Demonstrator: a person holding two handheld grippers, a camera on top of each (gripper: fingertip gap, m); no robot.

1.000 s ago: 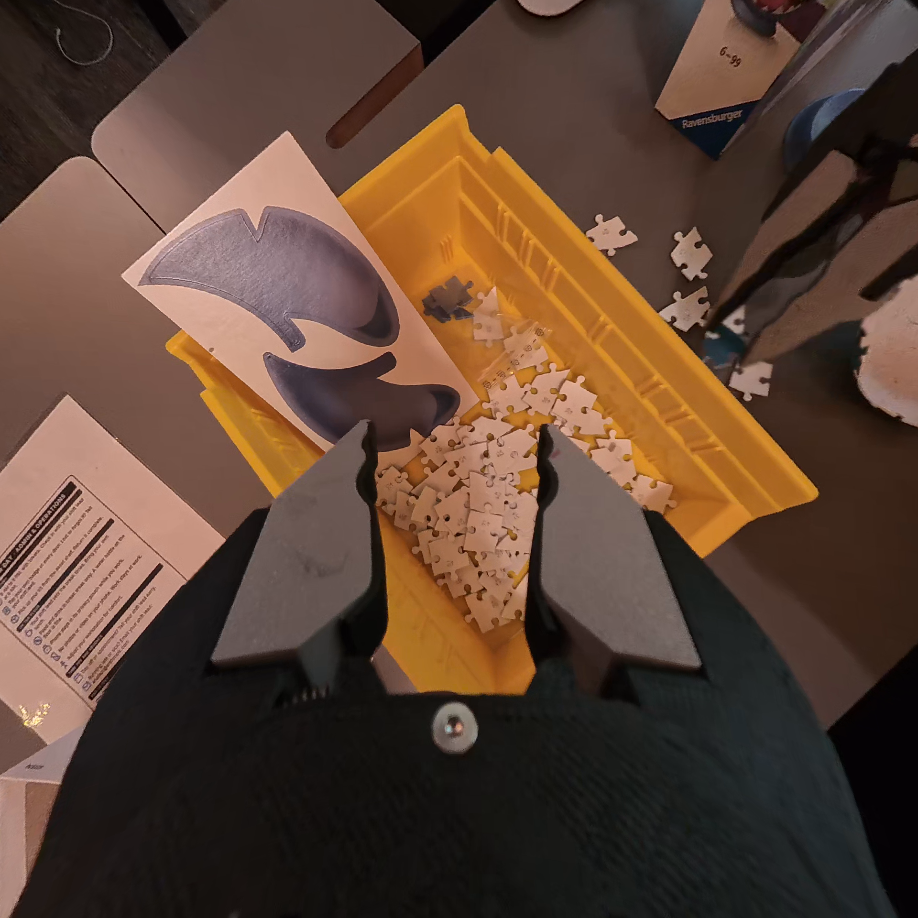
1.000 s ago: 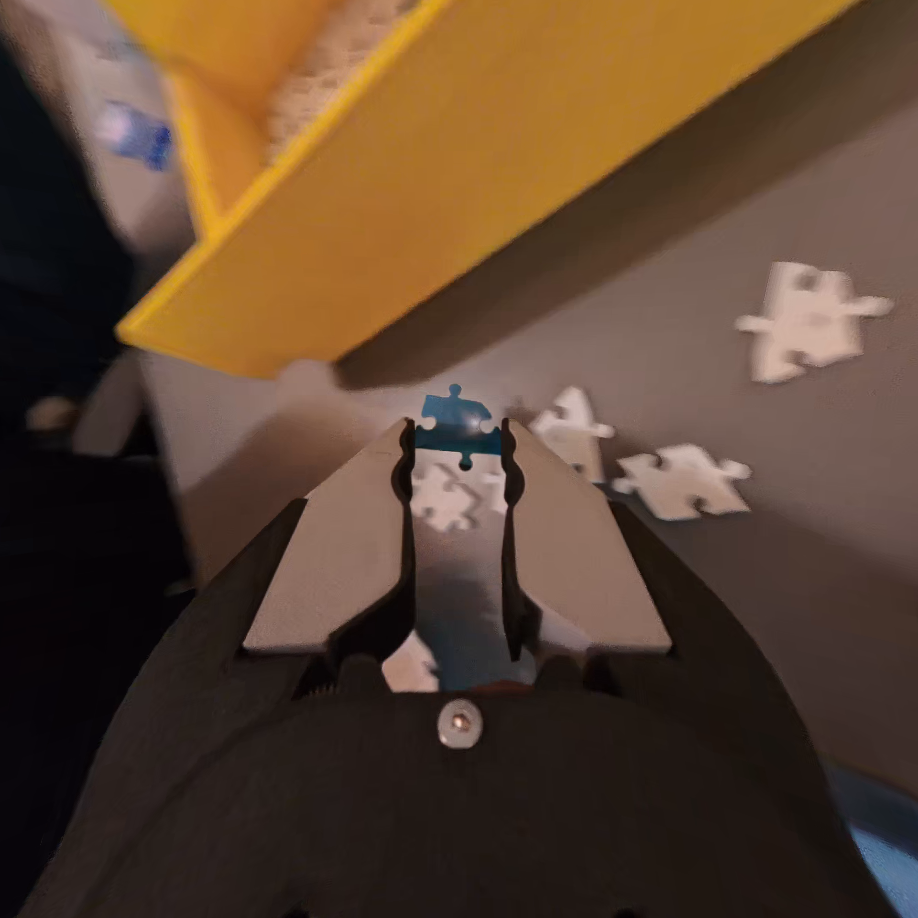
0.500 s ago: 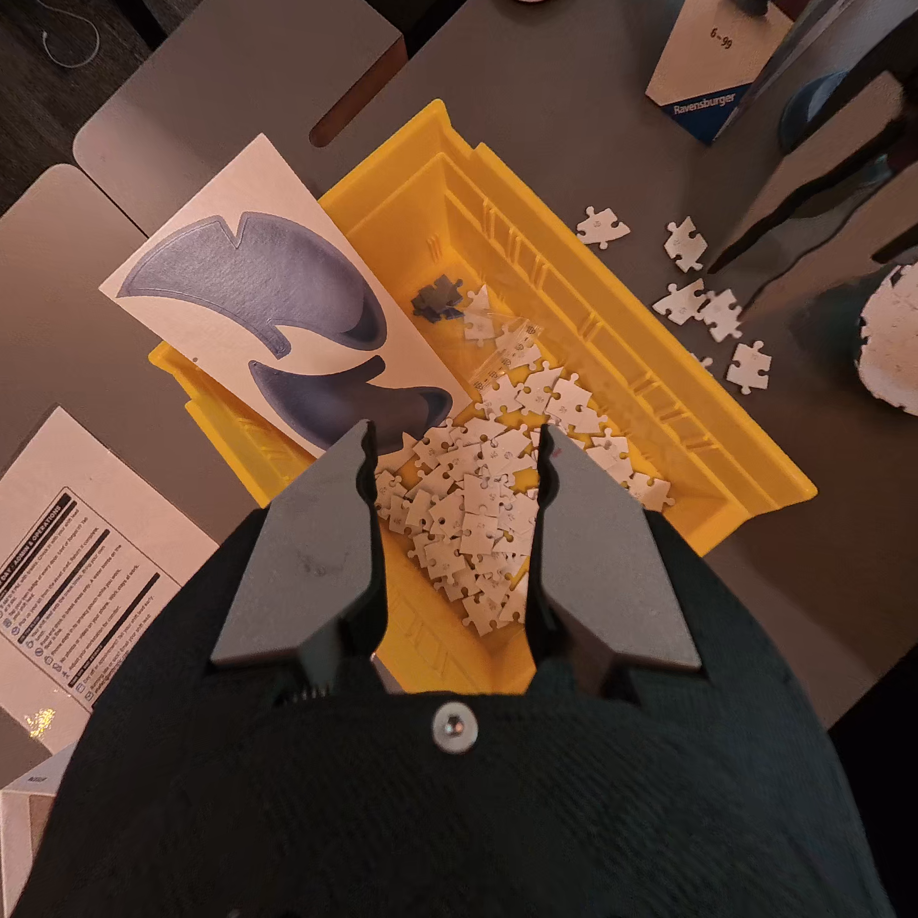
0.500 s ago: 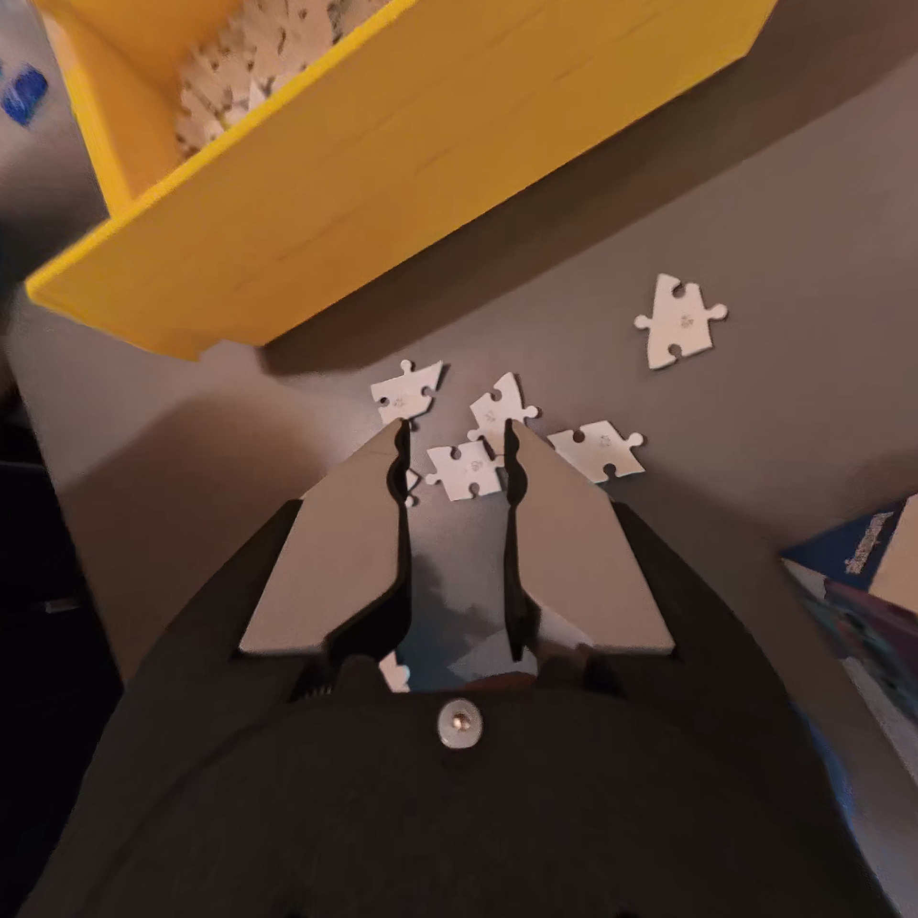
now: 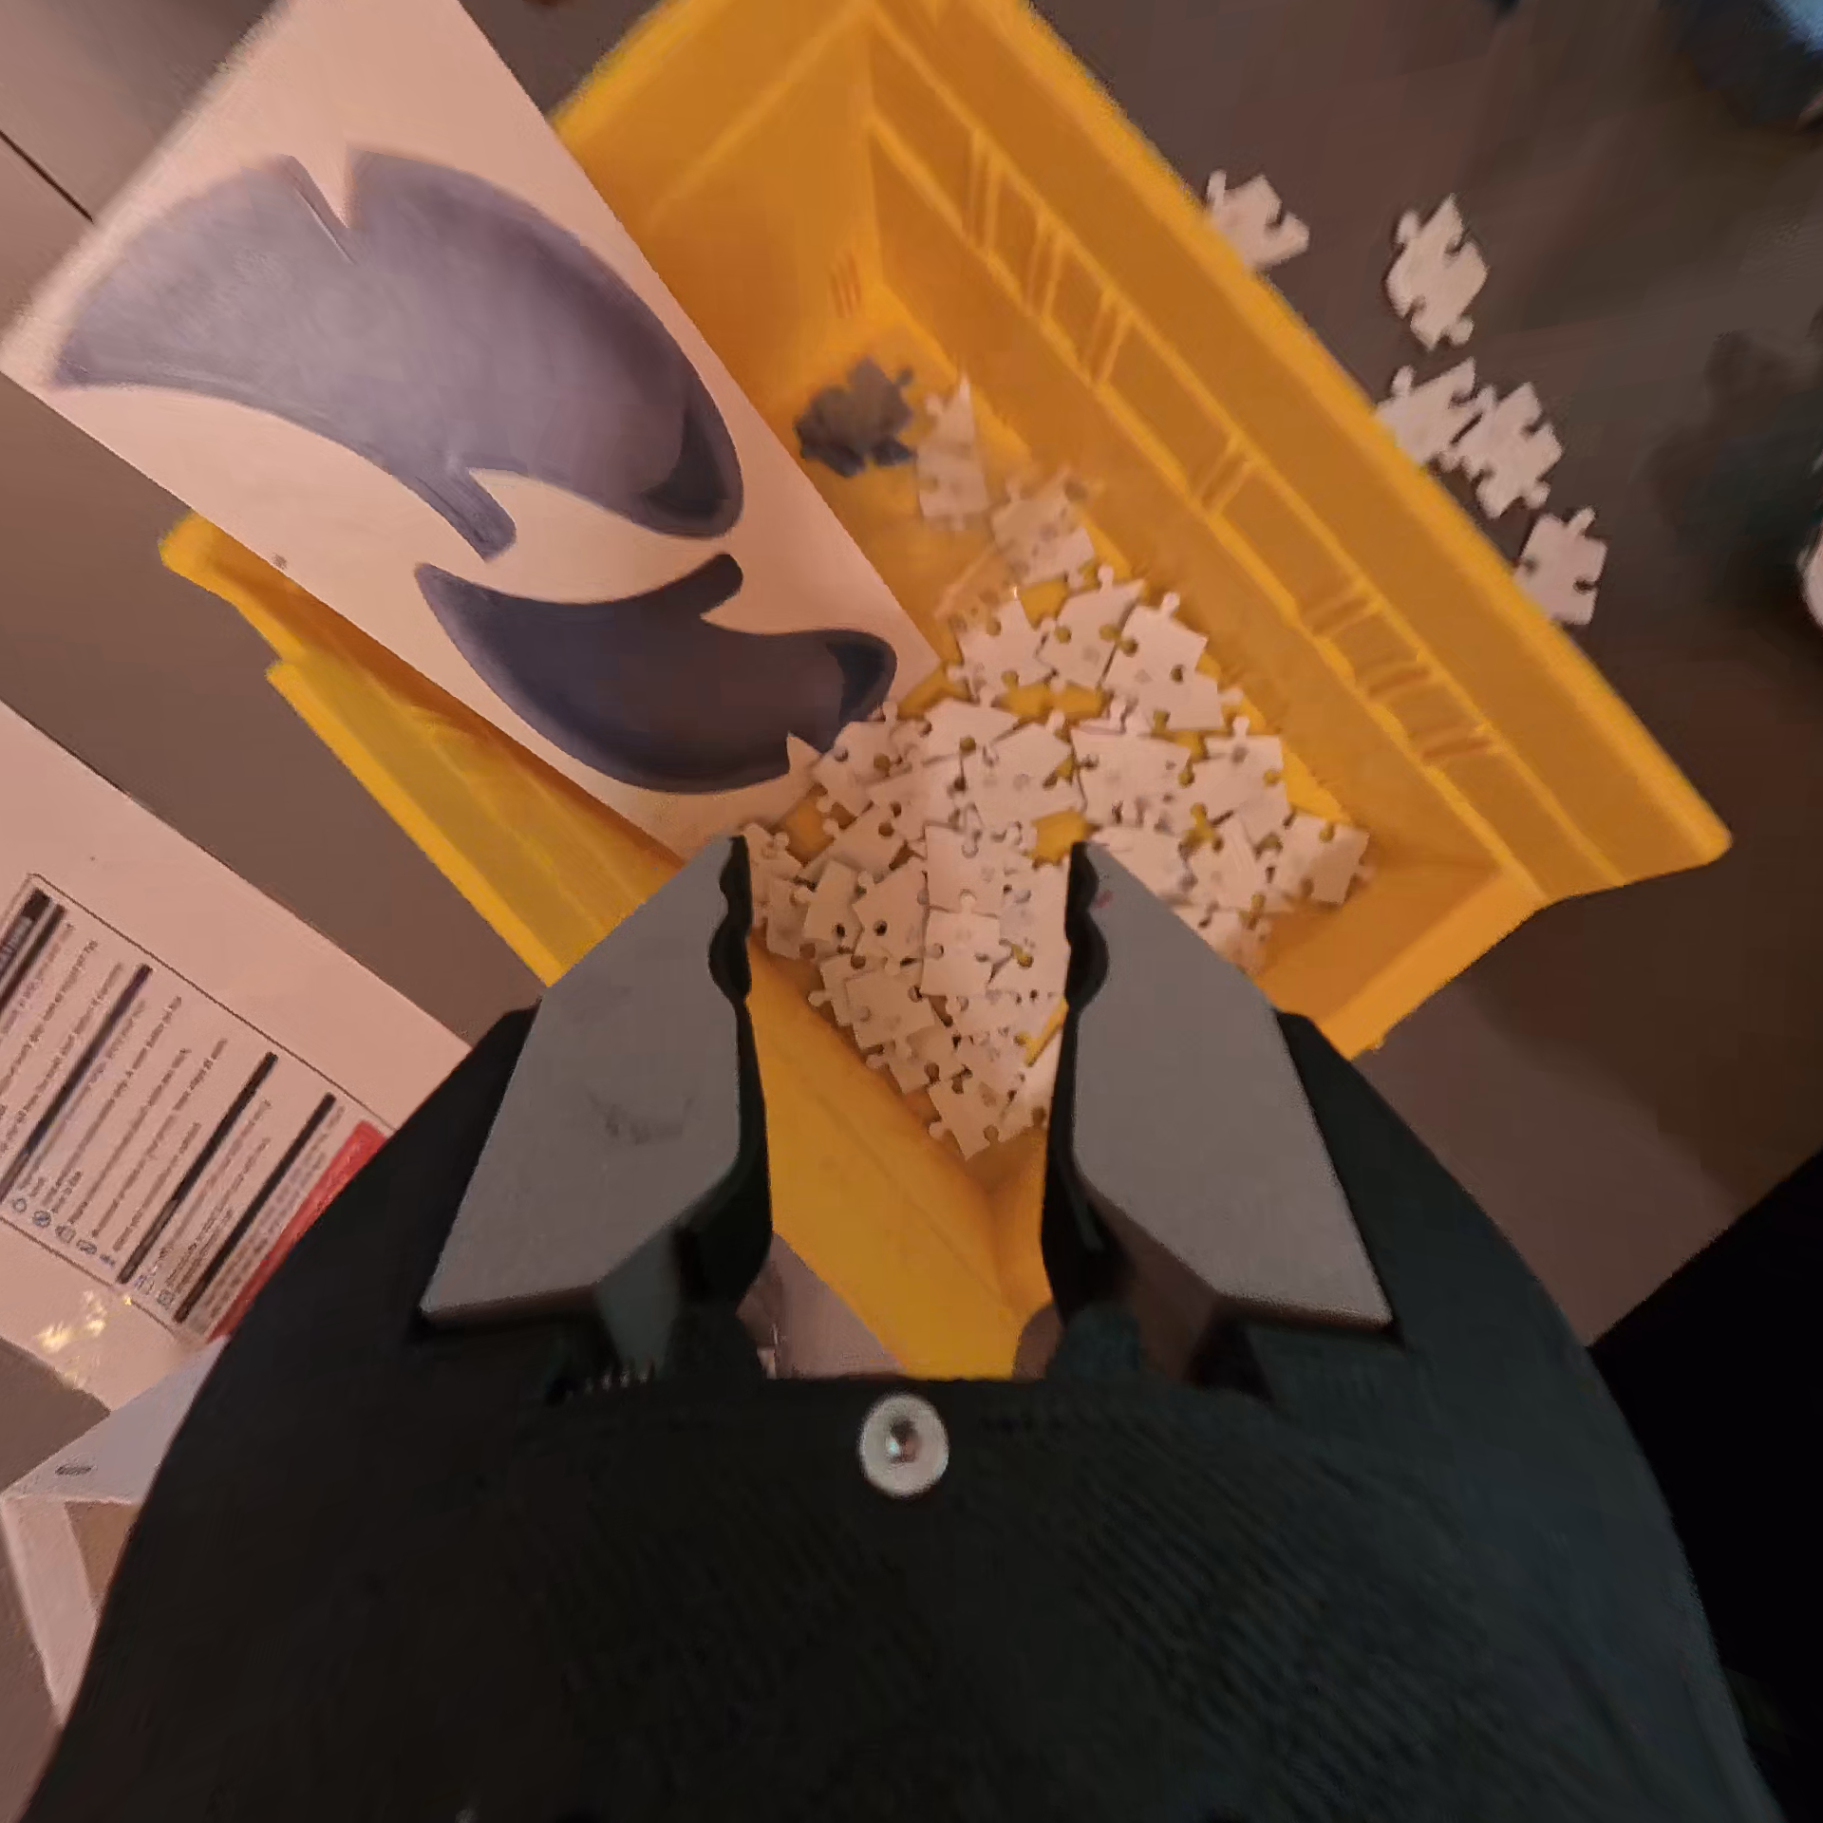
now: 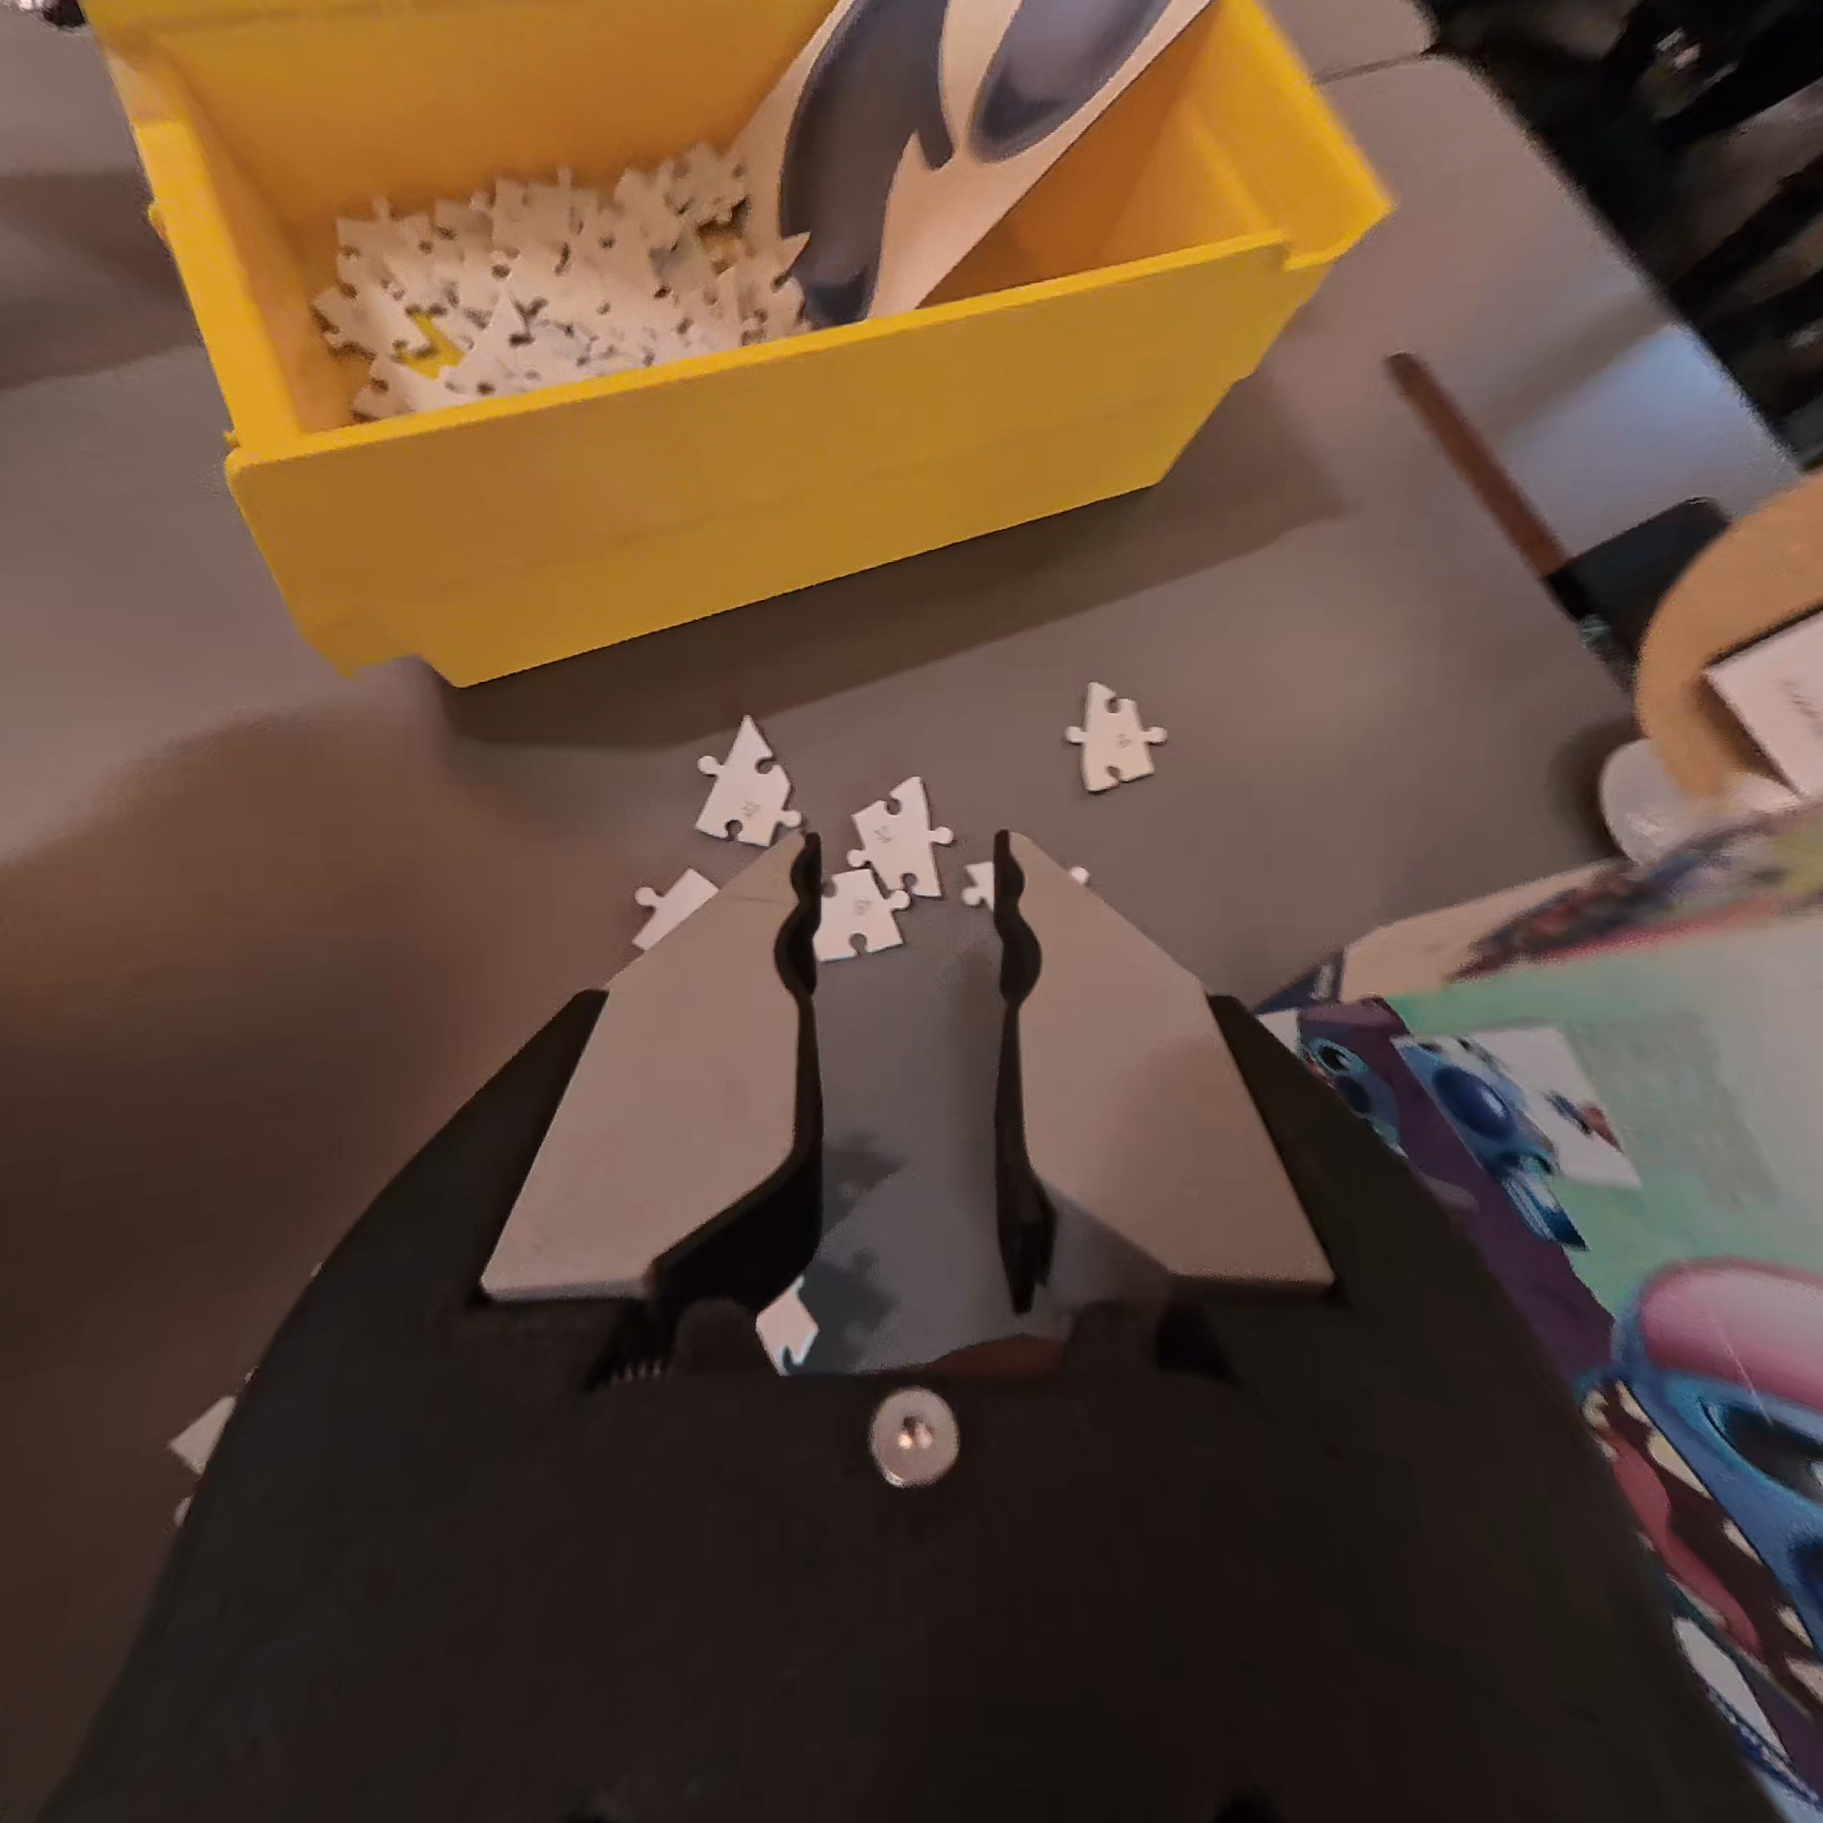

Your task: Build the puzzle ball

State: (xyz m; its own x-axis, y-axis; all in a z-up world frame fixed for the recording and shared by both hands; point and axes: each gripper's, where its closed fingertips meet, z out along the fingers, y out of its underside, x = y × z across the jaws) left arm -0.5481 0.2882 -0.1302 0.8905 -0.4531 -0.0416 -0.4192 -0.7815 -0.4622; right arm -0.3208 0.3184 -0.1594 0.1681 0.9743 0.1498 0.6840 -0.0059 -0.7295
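Note:
A yellow bin [image 5: 1381,552] holds a pile of white, face-down puzzle pieces [image 5: 1036,750] and one dark blue piece [image 5: 853,414]. My left gripper [image 5: 908,853] is open and empty, hovering over the near end of that pile. In the right wrist view the bin [image 6: 789,473] stands ahead, with several loose white pieces [image 6: 747,784] on the grey table in front of it. My right gripper [image 6: 905,840] is open with a narrow gap and holds nothing, just above those loose pieces.
A white card with blue curved shapes [image 5: 444,395] leans in the bin; it also shows in the right wrist view [image 6: 937,128]. A printed sheet [image 5: 148,1065] lies left of the bin. Loose pieces [image 5: 1480,444] lie right of it. A colourful puzzle box [image 6: 1628,1233] stands close on the right. Some 25 cm of space lies between my two pairs of fingers.
My right gripper let go of a blue piece it held a second ago, then drew back and up from the bin's wall. My left gripper has come closer to the pile.

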